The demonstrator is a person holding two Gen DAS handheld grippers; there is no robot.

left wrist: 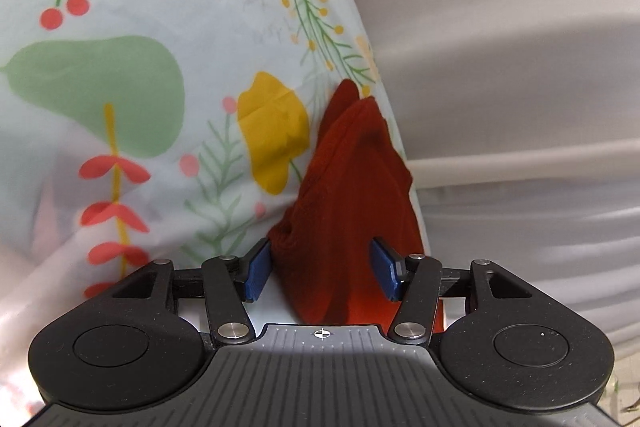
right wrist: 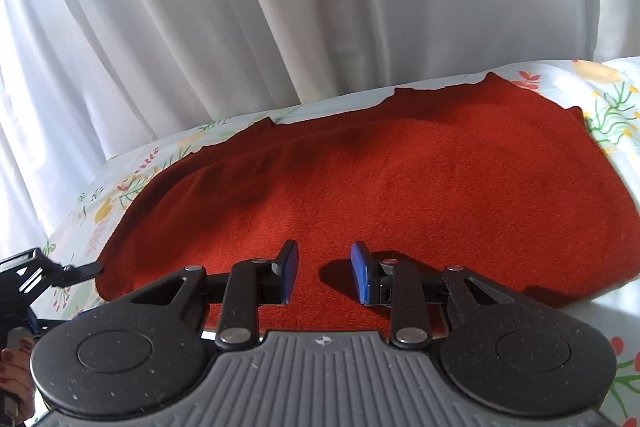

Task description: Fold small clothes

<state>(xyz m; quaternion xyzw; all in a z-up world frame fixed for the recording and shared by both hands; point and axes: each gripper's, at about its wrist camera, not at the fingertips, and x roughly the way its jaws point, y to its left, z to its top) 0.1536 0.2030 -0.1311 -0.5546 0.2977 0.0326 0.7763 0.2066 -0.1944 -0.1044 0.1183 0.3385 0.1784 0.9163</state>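
Observation:
A red knit garment lies spread flat on a floral sheet. My right gripper hovers low over its near edge, open, with nothing between the blue pads and its shadow falling on the cloth. In the left wrist view, a bunched end of the red garment rises between the blue pads of my left gripper, which stands open around it; the fabric fills most of the gap. A black finger of the left gripper shows at the garment's left corner in the right wrist view.
White curtains hang close behind the far edge of the sheet. The floral sheet fills the left of the left wrist view, with curtain folds to the right. A person's hand holds the left gripper at the lower left.

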